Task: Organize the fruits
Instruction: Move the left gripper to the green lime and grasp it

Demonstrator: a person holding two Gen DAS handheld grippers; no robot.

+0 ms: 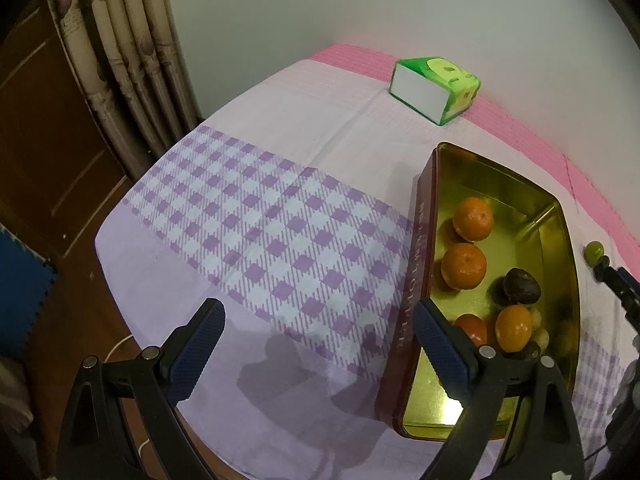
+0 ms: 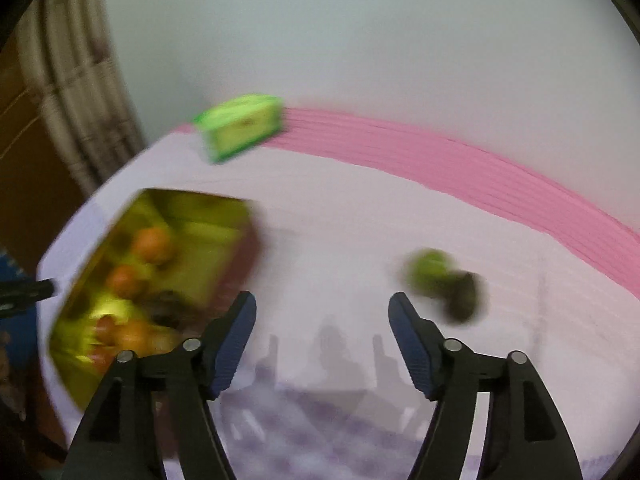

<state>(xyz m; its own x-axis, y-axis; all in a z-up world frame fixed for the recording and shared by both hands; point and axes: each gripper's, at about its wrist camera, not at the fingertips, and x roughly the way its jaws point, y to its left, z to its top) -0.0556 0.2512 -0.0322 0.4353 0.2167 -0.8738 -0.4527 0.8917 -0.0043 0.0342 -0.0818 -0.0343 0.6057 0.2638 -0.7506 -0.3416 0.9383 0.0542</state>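
The left gripper point(image 1: 320, 356) is held with its jaws wide apart and empty, one finger over the near end of the tin point(image 1: 416, 248). Inside the tin, oranges point(image 1: 464, 266) and a dark fruit point(image 1: 521, 286) are seen. The right gripper point(image 2: 322, 344) is blurred, its jaws parted with nothing between them. A green fruit point(image 2: 428, 270) and a dark one point(image 2: 464, 298) lie touching on the bench point(image 2: 340, 240), right of the tin.

right wrist view motion-blurred, green fruit point(image 2: 428, 270) and dark fruit point(image 2: 464, 296) smeared, tin's point(image 2: 236, 216) contents indistinct
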